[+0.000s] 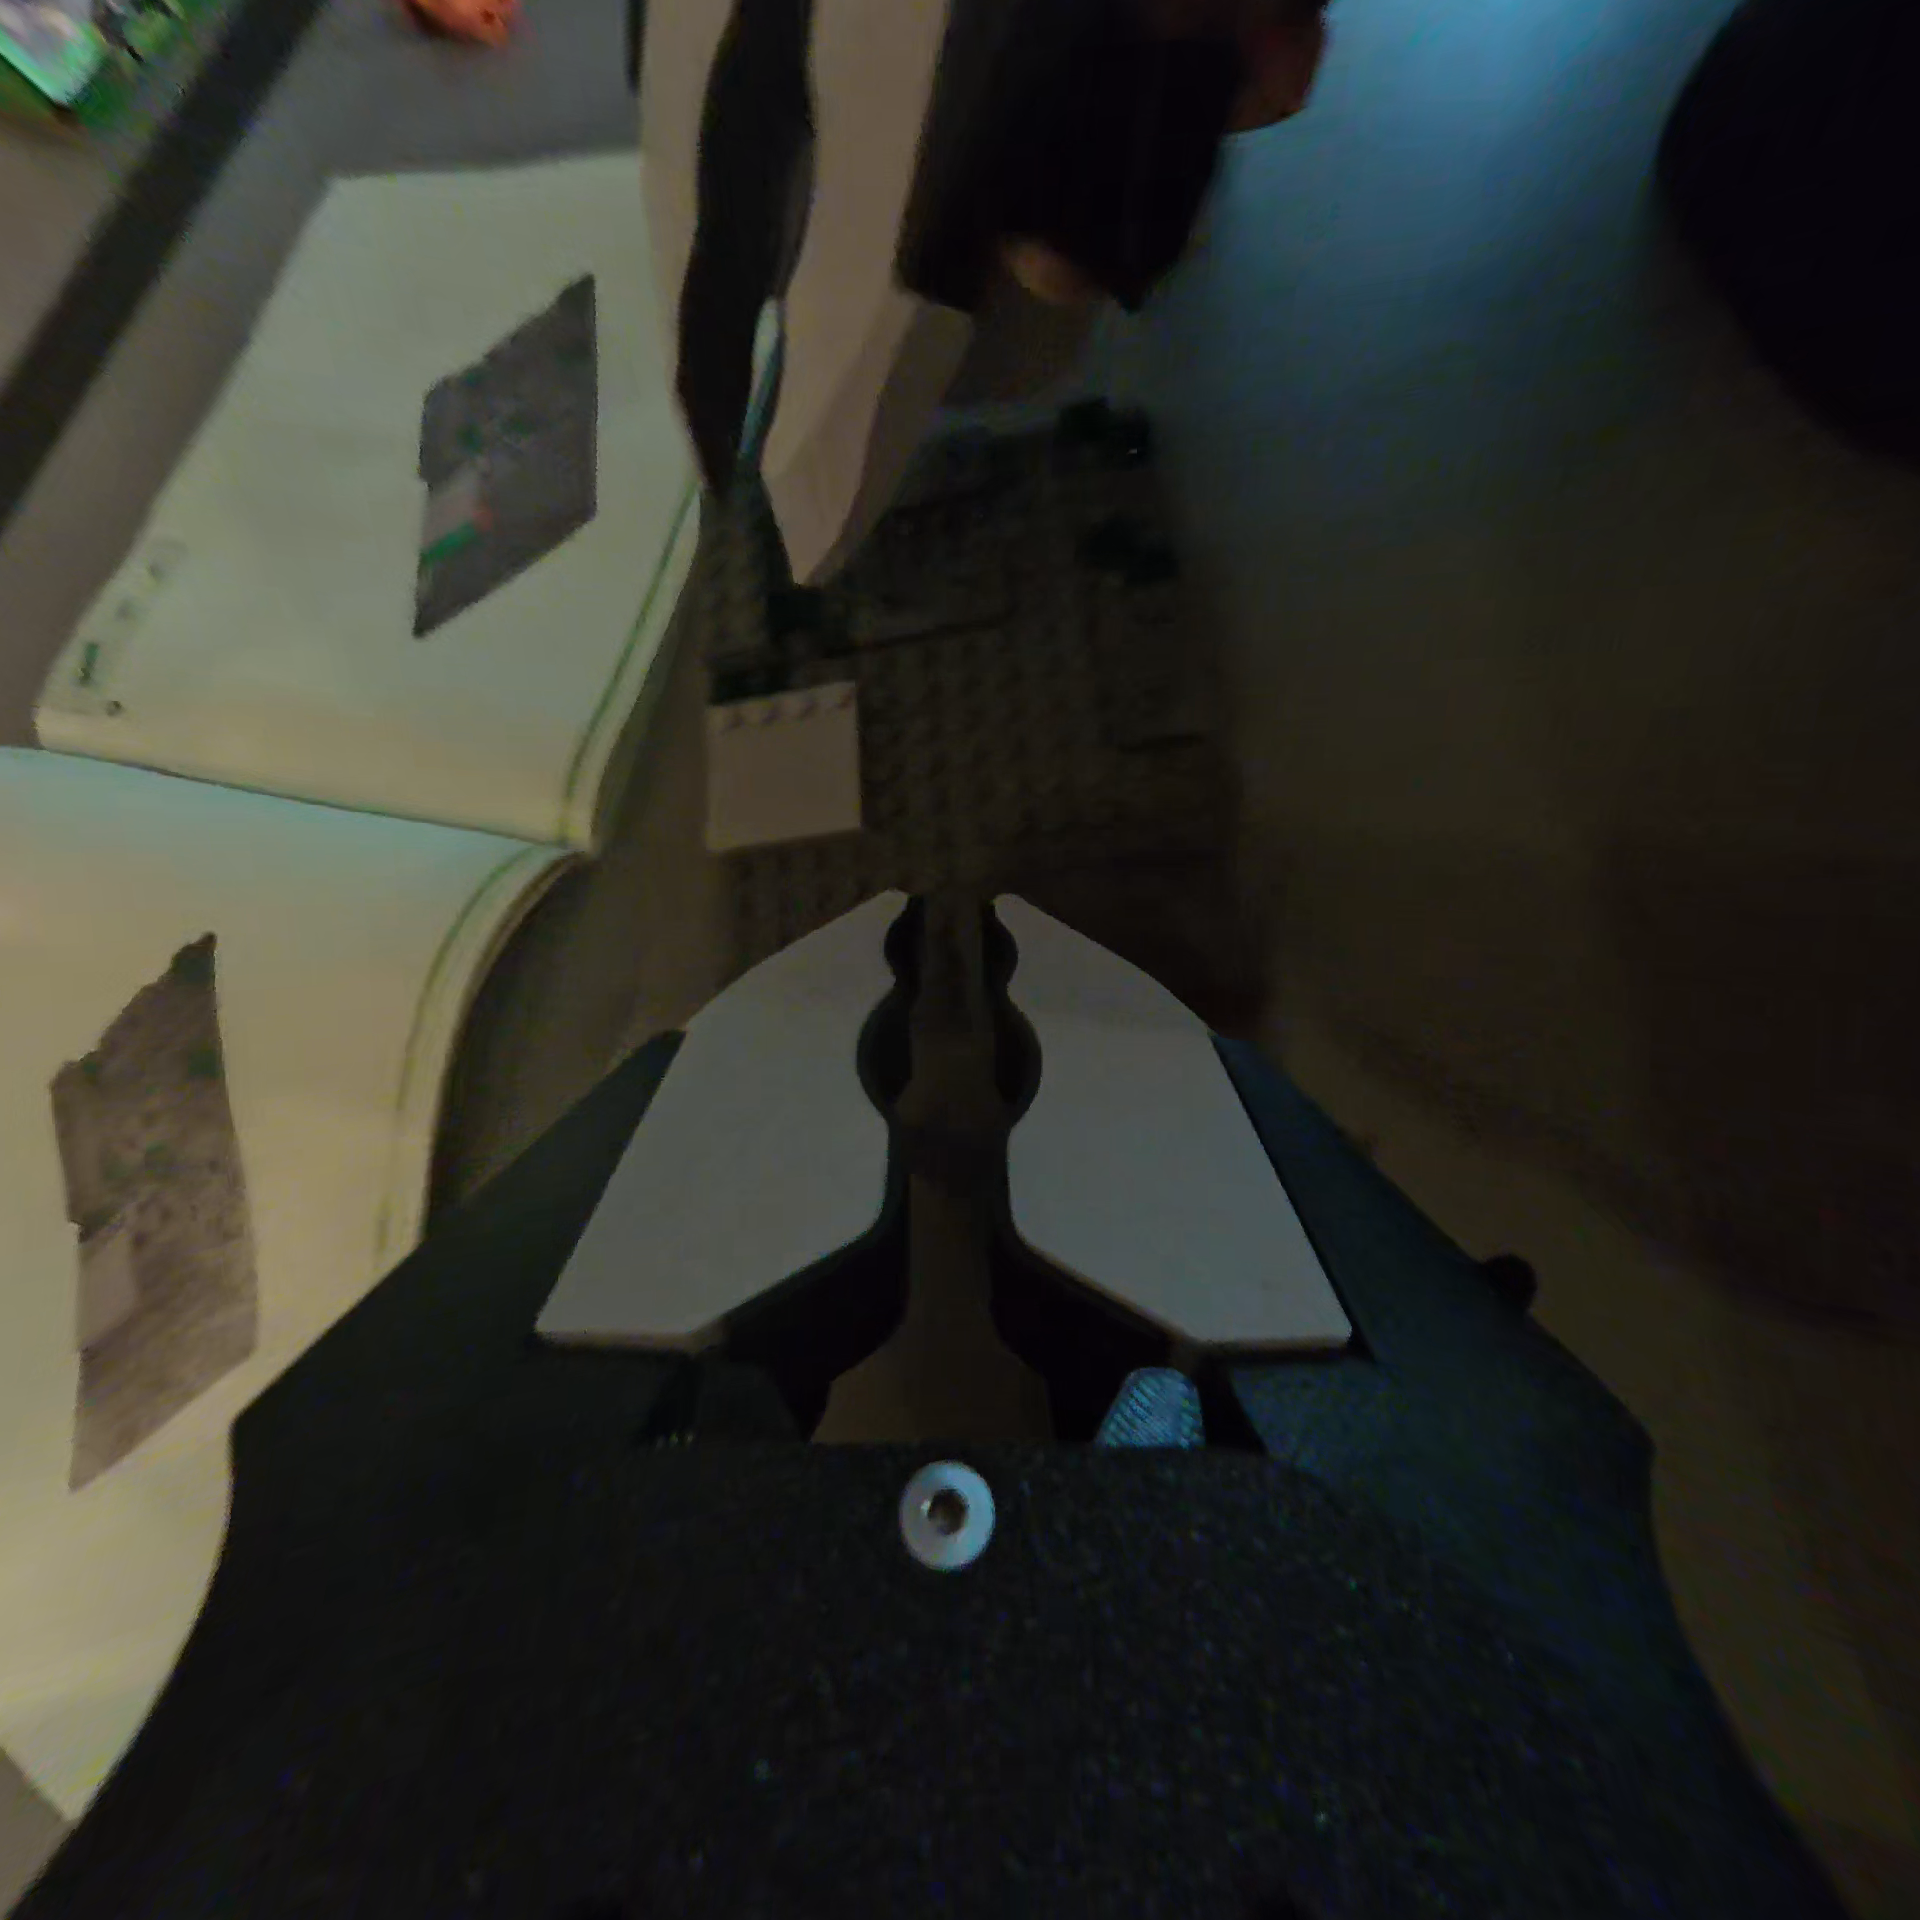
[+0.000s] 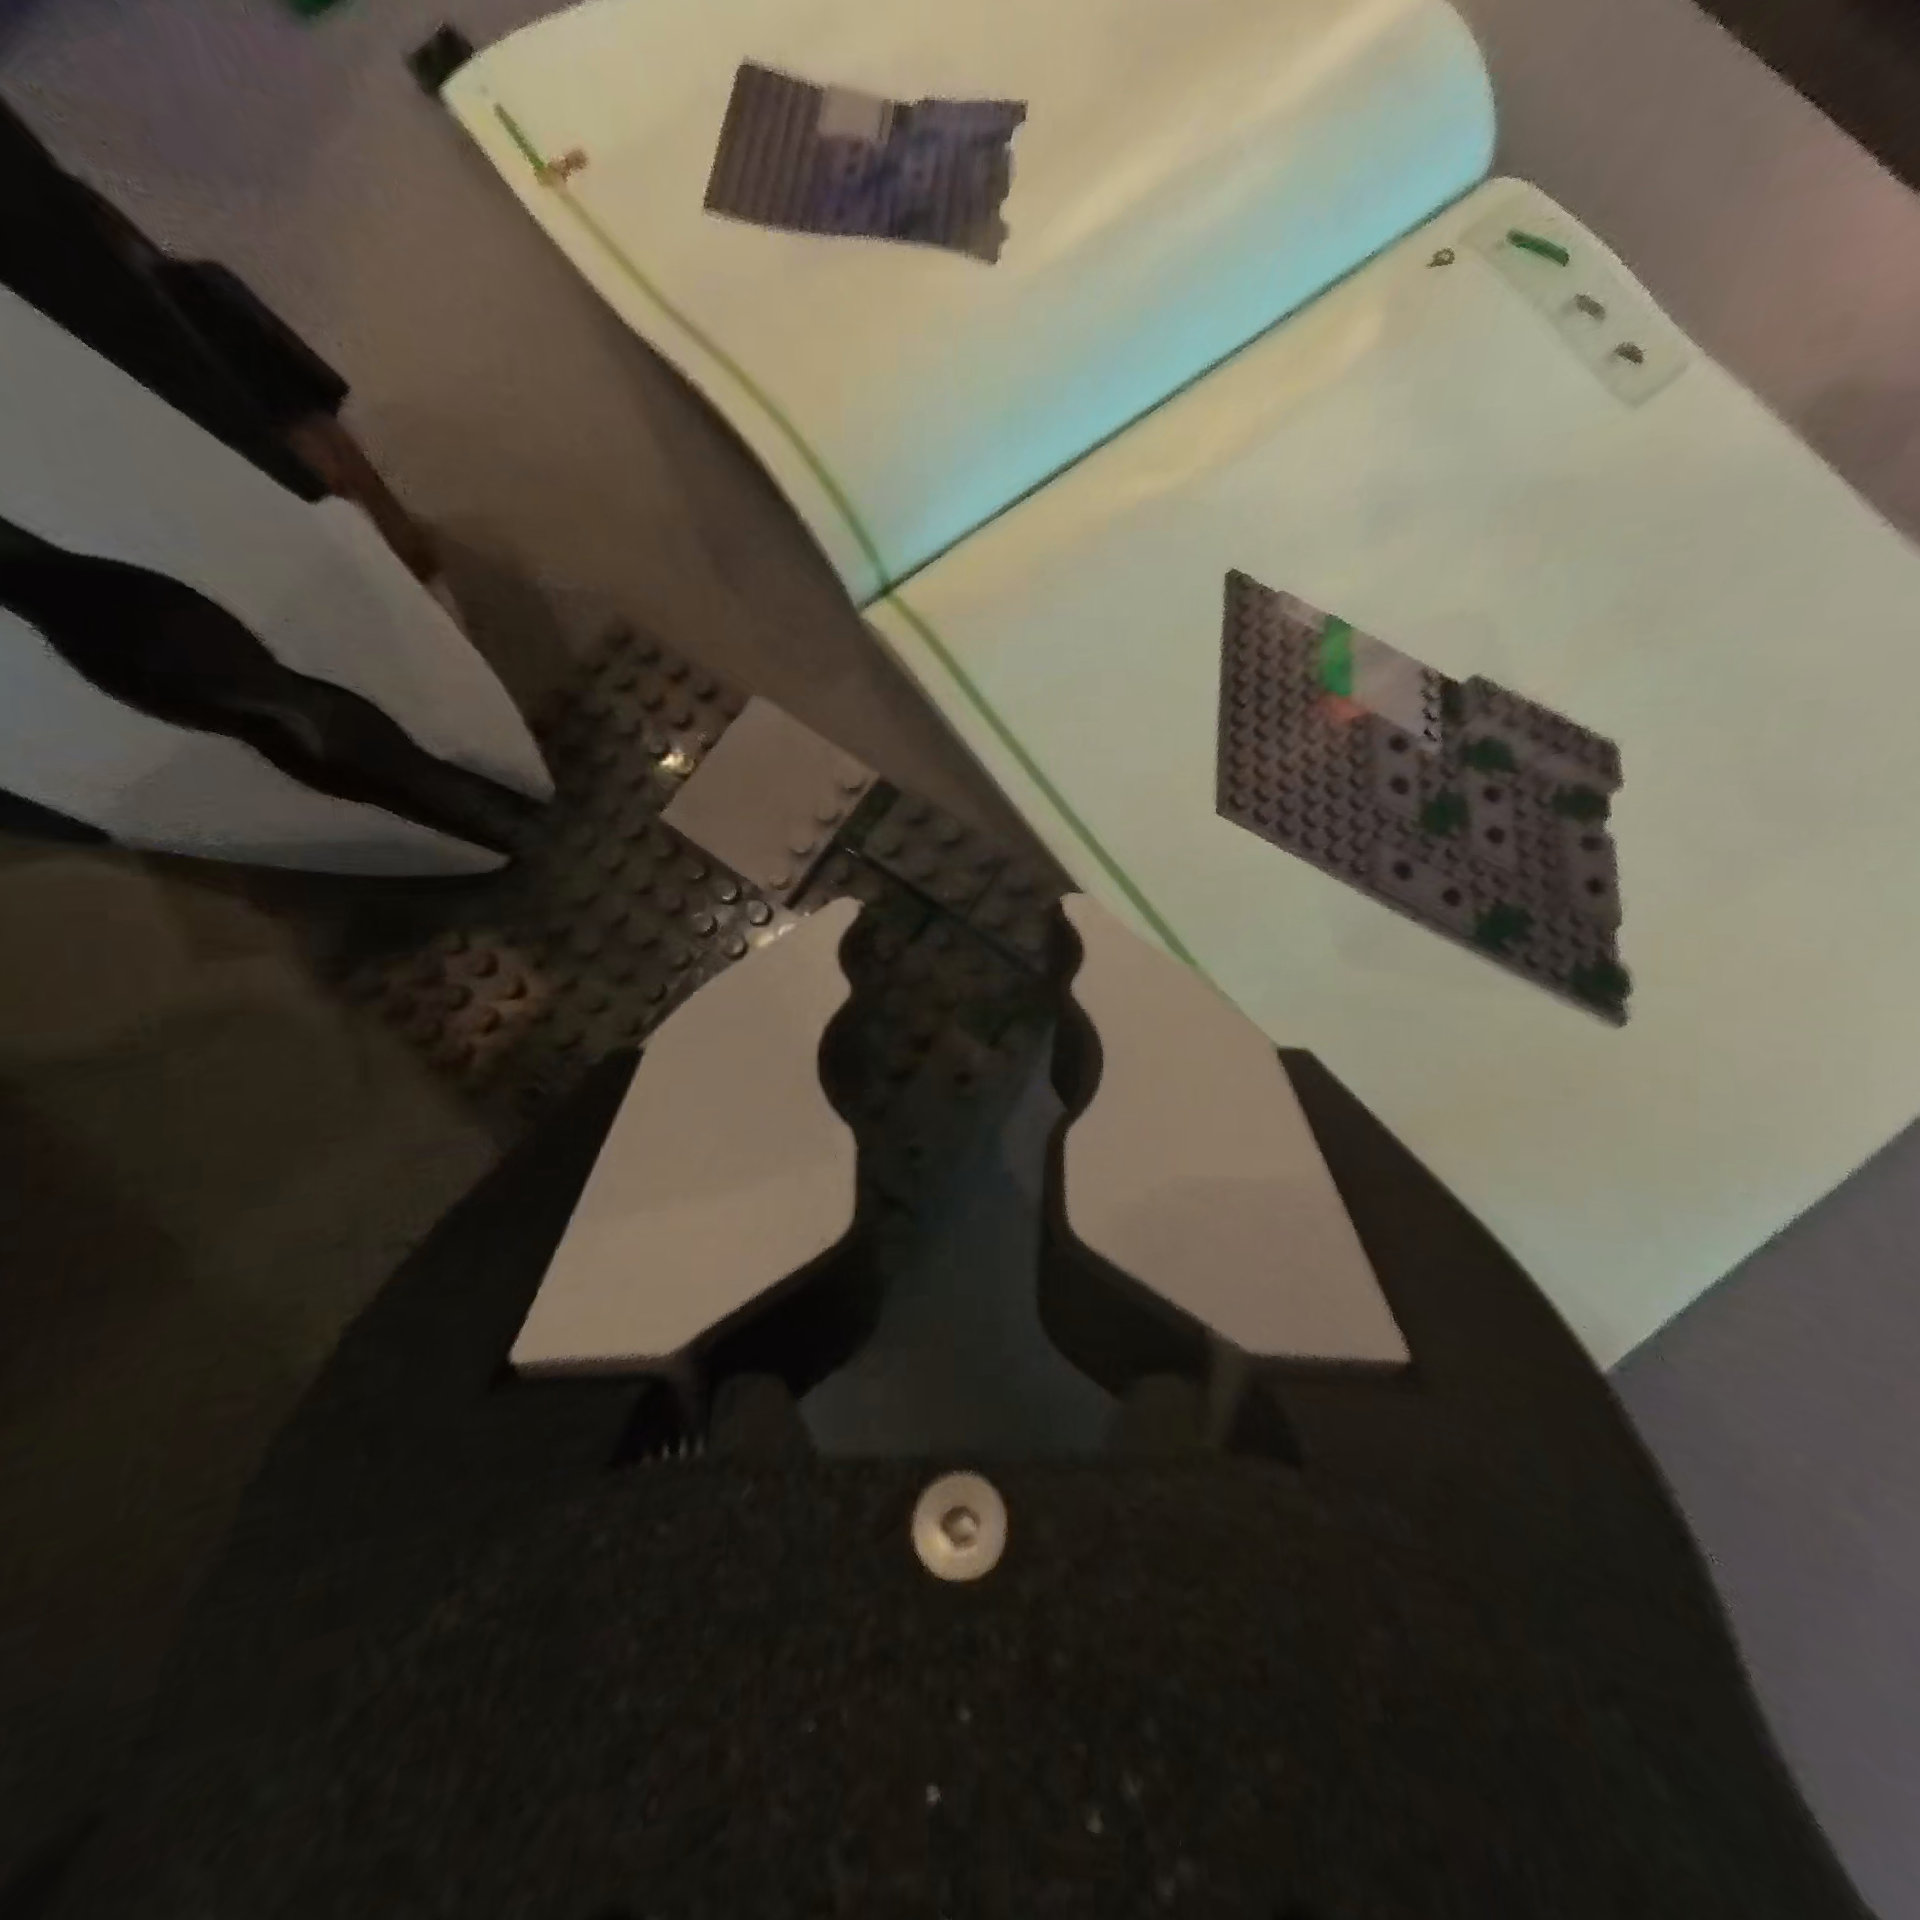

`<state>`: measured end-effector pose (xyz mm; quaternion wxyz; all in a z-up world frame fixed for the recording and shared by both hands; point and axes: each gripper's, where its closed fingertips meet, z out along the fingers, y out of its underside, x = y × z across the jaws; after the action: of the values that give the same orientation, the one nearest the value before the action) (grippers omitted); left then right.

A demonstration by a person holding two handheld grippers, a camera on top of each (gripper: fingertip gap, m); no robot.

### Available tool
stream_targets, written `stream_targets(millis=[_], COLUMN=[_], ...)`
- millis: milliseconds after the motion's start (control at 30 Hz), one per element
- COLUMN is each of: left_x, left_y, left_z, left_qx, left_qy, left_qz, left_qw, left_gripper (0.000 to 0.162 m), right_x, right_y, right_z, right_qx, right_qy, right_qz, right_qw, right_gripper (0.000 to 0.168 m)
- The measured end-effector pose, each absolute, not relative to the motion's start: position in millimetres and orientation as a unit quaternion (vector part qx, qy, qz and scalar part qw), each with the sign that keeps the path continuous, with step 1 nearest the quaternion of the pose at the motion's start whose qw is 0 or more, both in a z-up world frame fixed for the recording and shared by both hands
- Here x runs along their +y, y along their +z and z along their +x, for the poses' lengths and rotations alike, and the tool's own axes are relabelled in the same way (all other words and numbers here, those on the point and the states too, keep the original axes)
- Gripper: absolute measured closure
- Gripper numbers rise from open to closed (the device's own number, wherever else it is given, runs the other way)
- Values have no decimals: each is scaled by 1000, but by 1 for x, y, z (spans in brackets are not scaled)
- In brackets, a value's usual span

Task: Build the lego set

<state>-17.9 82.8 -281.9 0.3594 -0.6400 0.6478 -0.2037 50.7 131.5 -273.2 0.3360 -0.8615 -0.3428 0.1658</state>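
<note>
Dim tabletop (image 1: 1507,831) with a studded grey baseplate (image 1: 997,748) beside an open instruction booklet (image 1: 343,582).

Nearest, the left gripper (image 1: 951,914) hung over the baseplate's near edge, its fingers almost together with only a thin gap, nothing held. The right gripper (image 2: 961,925) stood over the plate with fingers partly open, empty. A white tile (image 2: 779,790) sat on the plate. The booklet crowded one plate edge; the tabletop's far side lay bare, dark.
</note>
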Motion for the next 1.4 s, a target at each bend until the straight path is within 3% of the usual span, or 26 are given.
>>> stream_targets(millis=[300, 467, 667, 933, 1233, 1400], left_x=[75, 92, 159, 194, 162, 154], left_y=[-283, -259, -197, -172, -174, -176], left_z=[-13, -24, -136, -269, -299, -304], left_qx=[653, 633, 492, 425, 328, 288], left_qy=[-194, -167, -109, 9, -18, -41], left_qz=[-639, -640, -728, -792, -810, -805], left_qw=[358, 402, 465, 437, 486, 517], left_gripper=[160, 152, 161, 162, 162, 162], right_x=[146, 151, 138, 126, 168, 191], right_y=[-277, -253, -222, -220, -182, -205], right_z=[44, 41, 55, 45, -99, -205], right_qx=[-496, -484, -421, -402, -492, -550], right_qy=[103, 125, 173, 230, 248, 231], right_qz=[-795, -782, -776, -763, -719, -711], right_qw=[334, 373, 436, 451, 424, 373], right_gripper=[145, 143, 146, 147, 148, 142])
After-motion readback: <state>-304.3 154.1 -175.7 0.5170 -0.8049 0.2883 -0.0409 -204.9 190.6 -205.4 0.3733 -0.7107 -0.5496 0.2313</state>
